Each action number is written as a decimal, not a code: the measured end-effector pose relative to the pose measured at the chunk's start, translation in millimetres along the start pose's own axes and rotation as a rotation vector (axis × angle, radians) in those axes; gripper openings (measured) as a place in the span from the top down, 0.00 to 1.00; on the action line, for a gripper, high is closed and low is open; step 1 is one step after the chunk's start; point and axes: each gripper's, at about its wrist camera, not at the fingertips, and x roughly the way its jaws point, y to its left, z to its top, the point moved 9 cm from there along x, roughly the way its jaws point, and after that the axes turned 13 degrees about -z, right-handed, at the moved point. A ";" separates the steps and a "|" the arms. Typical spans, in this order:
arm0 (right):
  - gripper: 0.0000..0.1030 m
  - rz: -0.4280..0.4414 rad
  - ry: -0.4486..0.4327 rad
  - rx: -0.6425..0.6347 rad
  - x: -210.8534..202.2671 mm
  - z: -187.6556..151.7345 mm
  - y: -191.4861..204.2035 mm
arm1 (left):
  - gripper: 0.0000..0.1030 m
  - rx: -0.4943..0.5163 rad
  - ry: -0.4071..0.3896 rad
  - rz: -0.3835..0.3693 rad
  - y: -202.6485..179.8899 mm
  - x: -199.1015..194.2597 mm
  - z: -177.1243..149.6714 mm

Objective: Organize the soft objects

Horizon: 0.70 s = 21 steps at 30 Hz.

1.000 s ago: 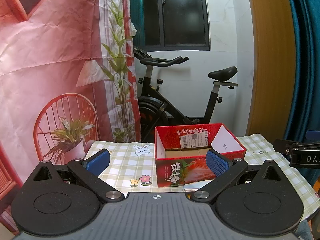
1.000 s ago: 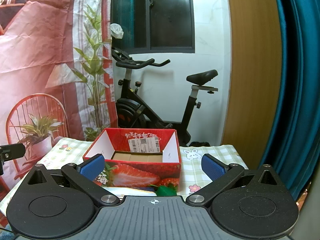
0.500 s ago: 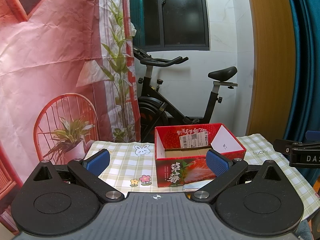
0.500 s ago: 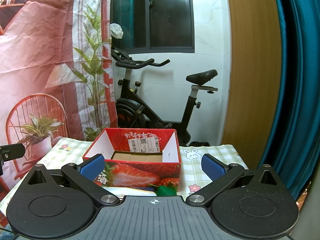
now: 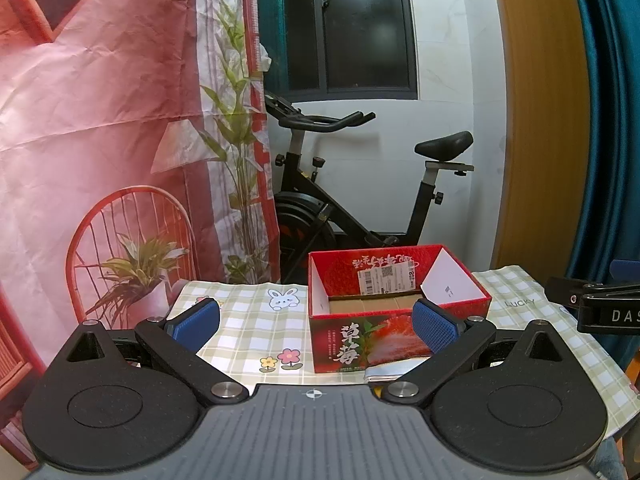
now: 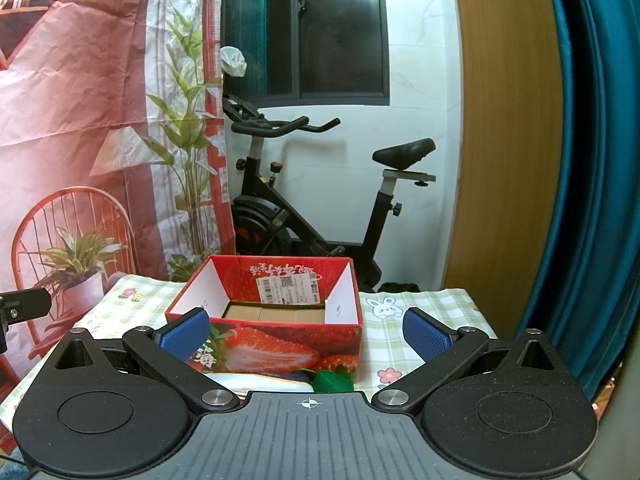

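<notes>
Soft items, probably cloth, lie mostly hidden before the red strawberry box on the counter. Left gripper and right gripper fingers spread, empty.

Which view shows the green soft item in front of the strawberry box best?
The right wrist view: the green item lies against the strawberry box front. The left wrist view hides it, showing only a pale bundle there.
</notes>
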 end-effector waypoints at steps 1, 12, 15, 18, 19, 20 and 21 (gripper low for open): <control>0.00 0.000 0.000 0.000 0.1 0.0 0.0 | 0.00 0.000 0.000 0.000 0.0 0.0 -0.1; 0.00 0.001 0.000 0.001 0.3 0.1 -0.2 | 0.00 -0.002 0.002 -0.002 -2.1 -0.4 -2.5; 0.00 0.001 0.000 0.001 0.3 0.2 -0.2 | 0.00 -0.002 0.002 -0.002 -1.9 -0.2 -2.5; 0.00 0.001 0.001 0.001 0.2 0.1 -0.2 | 0.00 -0.004 0.005 -0.004 -2.6 0.2 -3.8; 0.00 0.001 0.001 0.001 0.2 0.1 -0.3 | 0.00 -0.005 0.006 -0.004 -3.1 0.2 -4.4; 0.00 0.001 0.001 0.001 0.3 0.1 -0.3 | 0.00 -0.006 0.007 -0.004 -2.3 0.3 -4.5; 0.00 0.002 0.001 0.001 0.3 0.1 -0.3 | 0.00 -0.007 0.007 -0.004 -1.7 0.4 -4.5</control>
